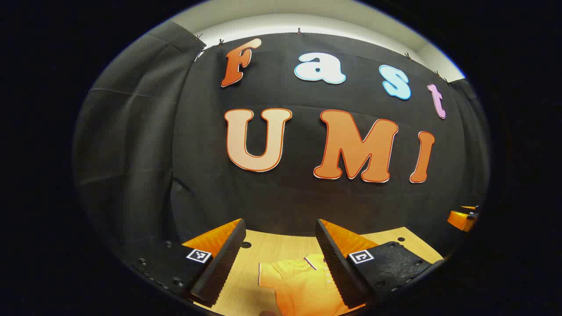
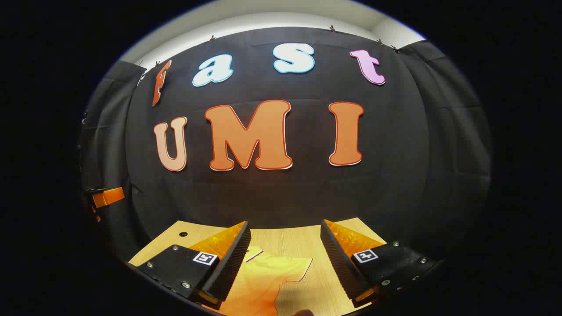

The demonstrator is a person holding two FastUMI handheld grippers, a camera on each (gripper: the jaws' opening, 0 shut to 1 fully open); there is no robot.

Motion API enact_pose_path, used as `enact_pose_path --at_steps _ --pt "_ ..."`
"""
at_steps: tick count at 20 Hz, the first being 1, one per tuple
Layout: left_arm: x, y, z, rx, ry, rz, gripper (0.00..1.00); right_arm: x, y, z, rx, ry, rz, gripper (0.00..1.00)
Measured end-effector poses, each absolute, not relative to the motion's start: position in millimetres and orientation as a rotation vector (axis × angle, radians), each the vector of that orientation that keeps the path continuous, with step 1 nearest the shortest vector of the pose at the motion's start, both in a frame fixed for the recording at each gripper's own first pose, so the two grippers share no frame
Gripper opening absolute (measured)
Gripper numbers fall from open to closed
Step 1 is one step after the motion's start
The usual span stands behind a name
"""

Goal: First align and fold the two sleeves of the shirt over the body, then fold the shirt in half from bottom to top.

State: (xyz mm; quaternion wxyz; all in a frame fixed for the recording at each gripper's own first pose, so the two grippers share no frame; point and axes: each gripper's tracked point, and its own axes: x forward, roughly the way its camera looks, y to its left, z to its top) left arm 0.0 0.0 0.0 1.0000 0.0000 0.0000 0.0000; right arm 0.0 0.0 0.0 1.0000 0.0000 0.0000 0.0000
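A: Left gripper [image 1: 279, 228]?
B: Hovering, fingers spread wide, gripping nothing. Orange polo shirt [image 1: 303, 285] lying flat on wooden table [image 1: 263, 250] below.
A: Right gripper [image 2: 285, 230]?
B: Also gaping, over the shirt's sleeve [image 2: 285, 267].

Light wooden table [image 1: 263, 252] (small dark holes near far edge); yellow shirt [image 1: 300, 285] lying flat on it.

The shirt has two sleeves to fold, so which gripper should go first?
Neither clearly. The left gripper hangs open over one sleeve of the shirt, and the right gripper hangs open over the other sleeve. Each probably takes its own.
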Motion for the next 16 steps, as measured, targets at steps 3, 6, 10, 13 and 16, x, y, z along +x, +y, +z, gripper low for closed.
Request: enact_pose_path --at_steps 3,6,10,13,16 --pt "4 -2 -1 0.000 0.005 -0.008 0.98 3 -3 -1 -0.008 0.005 -0.008 0.96" --pt "8 -5 -5 -0.001 0.011 -0.013 0.98 6 -3 -2 -0.010 0.013 -0.005 0.96" --pt "12 -6 -5 -0.005 0.015 -0.013 0.98 8 -1 -5 -0.035 0.021 0.006 0.96" --pt "14 -7 -7 -0.004 0.019 -0.019 0.98 10 1 -4 -0.037 0.020 0.010 0.97" --pt "15 -6 -8 -0.006 0.019 -0.017 0.98 12 0 -6 -0.034 0.025 -0.002 0.96"
